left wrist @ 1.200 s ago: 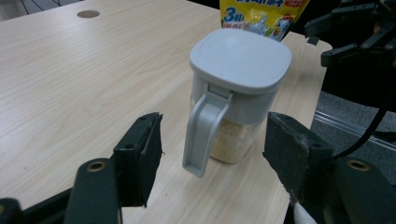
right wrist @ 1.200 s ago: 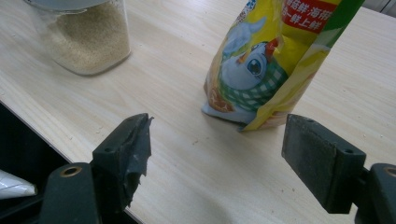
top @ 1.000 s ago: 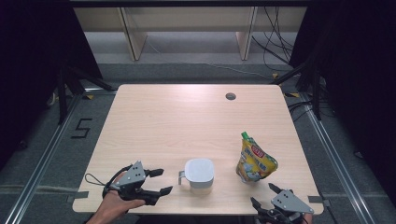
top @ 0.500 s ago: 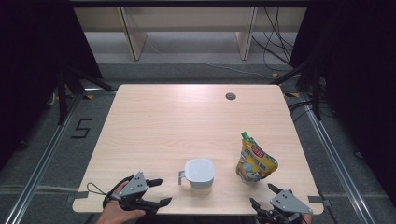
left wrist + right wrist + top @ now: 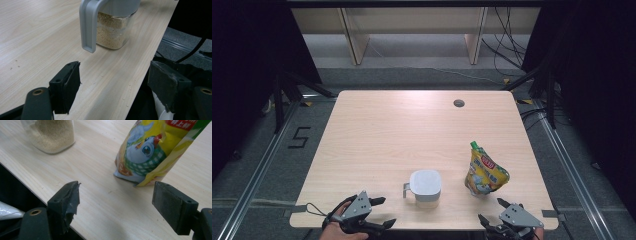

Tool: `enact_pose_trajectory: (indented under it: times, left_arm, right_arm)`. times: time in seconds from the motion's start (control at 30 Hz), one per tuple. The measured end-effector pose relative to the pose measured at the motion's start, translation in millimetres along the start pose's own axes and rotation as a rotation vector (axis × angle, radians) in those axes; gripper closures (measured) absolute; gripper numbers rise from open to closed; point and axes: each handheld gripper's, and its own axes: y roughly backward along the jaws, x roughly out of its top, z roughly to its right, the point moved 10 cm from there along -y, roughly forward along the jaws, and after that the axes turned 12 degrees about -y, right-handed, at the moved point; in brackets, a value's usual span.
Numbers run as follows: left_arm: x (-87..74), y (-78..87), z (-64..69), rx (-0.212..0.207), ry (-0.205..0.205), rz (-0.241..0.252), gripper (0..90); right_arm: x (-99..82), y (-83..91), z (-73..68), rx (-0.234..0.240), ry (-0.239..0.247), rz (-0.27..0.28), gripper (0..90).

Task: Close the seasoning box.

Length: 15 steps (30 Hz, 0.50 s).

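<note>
1. My left tongs [image 5: 379,212] hang at the near left edge of the desk [image 5: 377,135], released, with nothing between them. The jaws have just been opening wider. In the left gripper view they [image 5: 113,82] point straight at the jar's handle.

2. The jar [image 5: 426,186] stands upright near the front edge, about mid-desk, between my two tongs. It has a clear body, a grey lid and a grey loop handle [image 5: 87,27] that faces my left side. It is filled with fine tan grain [image 5: 112,32], so I judge it fairly heavy for its size, and stiff. The walls look smooth and may slip. The handle is the place to take it: I would pinch the vertical bar, low enough that the jar does not swing.

3. The pouch [image 5: 484,172] stands just right of the jar, apart from it, a little farther back. It is yellow and printed, with a green cap on top. I judge it soft and light, likely to buckle or tip if pinched at the belly. The stiff top by the cap is the better hold.

4. My right tongs [image 5: 499,212] sit at the near right edge, also released and holding nothing. In the right gripper view they [image 5: 116,205] face the pouch's base.

5. Count: one jar, one pouch, two tongs, one desk.
</note>
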Motion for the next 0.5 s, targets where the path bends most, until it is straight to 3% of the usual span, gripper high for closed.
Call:
enact_pose_trajectory:
  times: [0.03,0.13,0.17,0.3,0.5]
  left_arm:
    - [0.6,-1.7,0.7,-0.001,0.01,0.011,25.0]
    - [-0.9,-3.4,1.0,-0.003,0.001,0.006,24.8]
    - [-2.4,-2.5,1.4,-0.006,-0.001,-0.014,24.7]
    - [-3.5,-3.4,0.5,-0.002,-0.005,-0.02,24.5]
    - [-5.3,-4.7,-3.7,0.004,0.02,-0.022,23.9]
  right_arm:
    - [0.3,-0.8,1.8,-0.002,0.014,0.002,22.7]
    - [-2.5,-2.2,-1.3,0.018,-0.01,-0.016,22.5]
    - [-3.4,-0.6,-0.8,0.006,-0.019,-0.025,22.4]
    - [-3.9,-1.6,0.6,0.004,-0.008,-0.027,22.3]
    - [-4.4,-2.5,2.1,0.002,-0.008,-0.03,22.1]
